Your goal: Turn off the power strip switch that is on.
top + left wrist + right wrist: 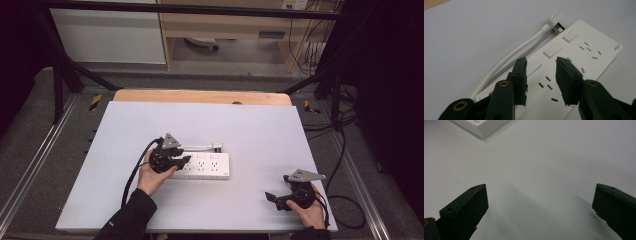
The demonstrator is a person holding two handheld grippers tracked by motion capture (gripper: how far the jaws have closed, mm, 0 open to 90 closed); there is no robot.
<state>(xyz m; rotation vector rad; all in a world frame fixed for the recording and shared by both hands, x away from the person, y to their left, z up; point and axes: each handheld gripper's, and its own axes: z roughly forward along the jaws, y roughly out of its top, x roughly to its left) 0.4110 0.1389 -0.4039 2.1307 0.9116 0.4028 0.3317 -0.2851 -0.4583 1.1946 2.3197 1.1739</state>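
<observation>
Power strip (579, 62): flat white glossy plastic rectangle, slotted sockets.

A white table (200, 120) with a wooden far edge (200, 96) stands on grey floor (30, 130). Black frame bars (60, 65) flank it. Behind are a white cabinet (107, 35), a wooden desk (225, 25) and dangling cables (310, 50); the sides lie dark.

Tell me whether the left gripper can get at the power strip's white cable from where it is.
Probably yes. The left gripper hovers over the power strip, jaws apart with nothing between them, and the white cable lies bare on the table just beside it.
</observation>
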